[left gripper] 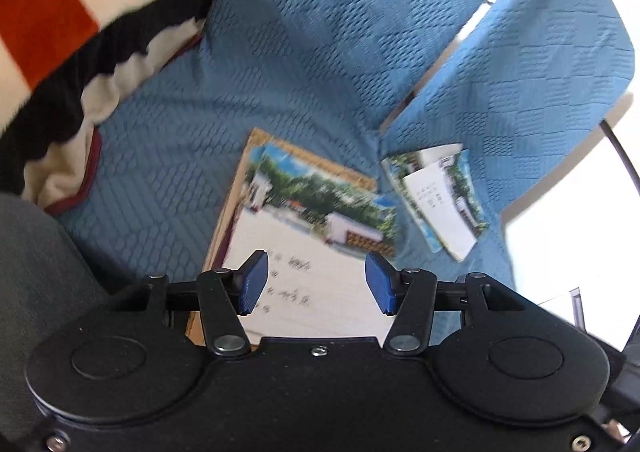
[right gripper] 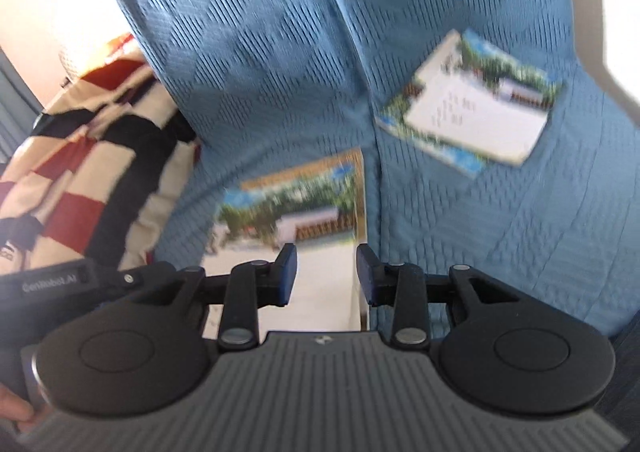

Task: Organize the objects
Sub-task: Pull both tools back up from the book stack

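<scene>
Two booklets lie apart on the blue sofa cover (left gripper: 320, 52), large booklet (left gripper: 320, 220) on the seat, small booklet (right gripper: 472, 108) on the adjoining cushion, so likely unsorted; left gripper (left gripper: 316, 284) and right gripper (right gripper: 326, 276) gape empty above.

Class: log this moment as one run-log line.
left gripper: open, empty | right gripper: open, empty | big booklet, small booklets: on sofa

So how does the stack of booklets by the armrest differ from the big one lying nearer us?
The small booklet stack leans skewed by the sofa armrest; the large booklet lies flat on the seat. The small stack is fanned, several overlapping; the large one rests on a brown sheet. Both share the same tree-and-building cover photo.
</scene>
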